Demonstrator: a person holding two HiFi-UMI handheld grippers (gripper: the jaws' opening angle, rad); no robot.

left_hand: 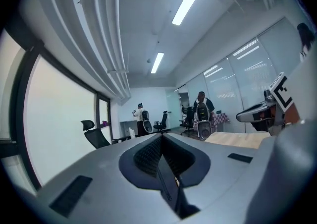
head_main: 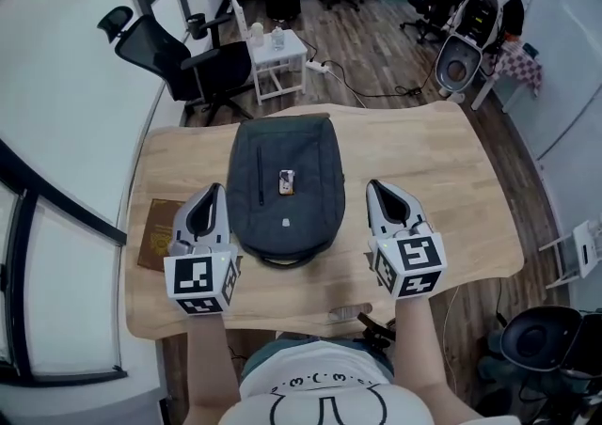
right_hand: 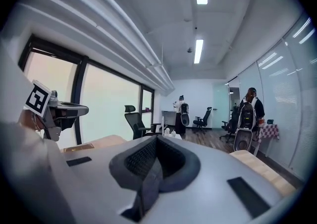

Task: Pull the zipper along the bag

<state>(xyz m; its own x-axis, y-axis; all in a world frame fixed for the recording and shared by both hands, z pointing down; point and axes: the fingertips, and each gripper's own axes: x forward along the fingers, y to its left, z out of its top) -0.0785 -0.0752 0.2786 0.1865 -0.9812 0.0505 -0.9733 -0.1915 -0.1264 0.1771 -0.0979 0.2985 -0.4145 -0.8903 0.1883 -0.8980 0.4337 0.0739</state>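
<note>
I keep both pairs of jaws closed on nothing, the left gripper [head_main: 215, 192] just beside the bag [head_main: 285, 183], which lies lengthwise away from me on the table [head_main: 451, 179], the right gripper [head_main: 376, 188] slightly further.

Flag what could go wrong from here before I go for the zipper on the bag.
1. The left gripper and right gripper are both shut and empty beside the backpack; going in closed would likely shove the fabric rather than grip anything.
2. The backpack lies loose on the table; pulling with one gripper alone may drag it.
3. The brown booklet by the left gripper could get knocked.
</note>
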